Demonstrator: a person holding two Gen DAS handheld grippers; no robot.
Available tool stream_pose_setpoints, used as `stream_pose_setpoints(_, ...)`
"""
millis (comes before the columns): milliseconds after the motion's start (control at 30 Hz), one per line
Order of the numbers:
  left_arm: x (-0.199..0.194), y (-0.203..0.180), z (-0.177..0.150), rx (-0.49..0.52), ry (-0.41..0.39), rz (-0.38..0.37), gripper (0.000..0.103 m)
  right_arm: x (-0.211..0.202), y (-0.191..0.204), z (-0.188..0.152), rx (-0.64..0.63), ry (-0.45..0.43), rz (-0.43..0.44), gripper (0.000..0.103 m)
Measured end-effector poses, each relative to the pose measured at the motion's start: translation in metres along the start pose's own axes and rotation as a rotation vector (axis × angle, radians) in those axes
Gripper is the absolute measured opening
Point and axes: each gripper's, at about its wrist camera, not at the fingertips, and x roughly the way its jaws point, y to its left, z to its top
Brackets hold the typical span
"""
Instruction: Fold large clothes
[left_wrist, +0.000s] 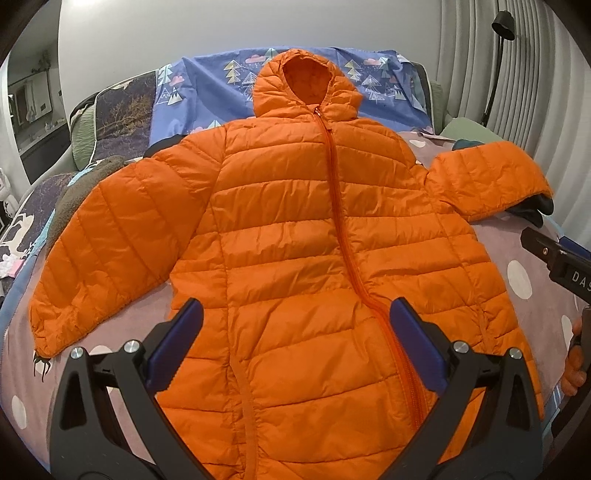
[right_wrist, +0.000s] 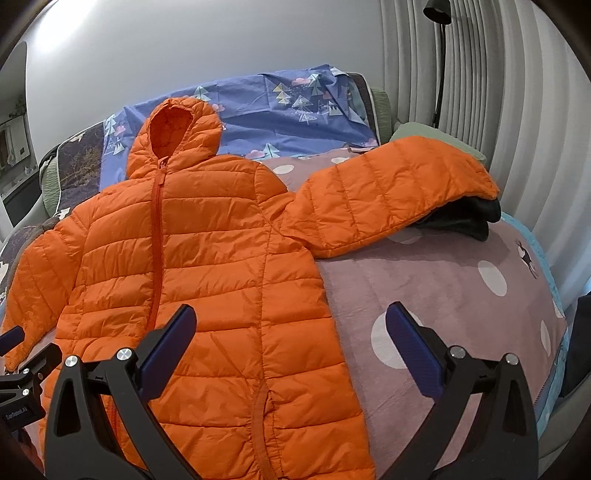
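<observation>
An orange hooded puffer jacket (left_wrist: 295, 236) lies face up and zipped on the bed, hood at the far end, both sleeves spread out. It also shows in the right wrist view (right_wrist: 207, 266). My left gripper (left_wrist: 295, 321) is open and empty, hovering above the jacket's lower front. My right gripper (right_wrist: 291, 325) is open and empty, above the jacket's right hem edge and the blanket. The right sleeve (right_wrist: 391, 188) rests on a dark folded garment (right_wrist: 469, 218). The right gripper's body shows at the left wrist view's right edge (left_wrist: 557, 262).
The bed has a mauve blanket with white dots (right_wrist: 443, 280). A blue tree-print sheet (right_wrist: 280, 110) covers the far end. A brown fleece item (left_wrist: 85, 181) lies under the left sleeve. A floor lamp (right_wrist: 439, 55) and curtain (right_wrist: 517, 110) stand at the right.
</observation>
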Motion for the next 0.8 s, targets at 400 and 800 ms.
stream_pose_setpoints(400, 0.0034, -0.0073, 0.0024, 0.017, -0.009, 0.013, 0.101, 0.0049, -0.0098, 0.0004, 0.026, 0.002, 0.020, 0.102)
stream_pose_setpoints(800, 0.0049, -0.0019, 0.0085, 0.020, -0.009, 0.030, 0.101, 0.0066, -0.0063, 0.0071, 0.017, -0.011, 0.037, 0.102)
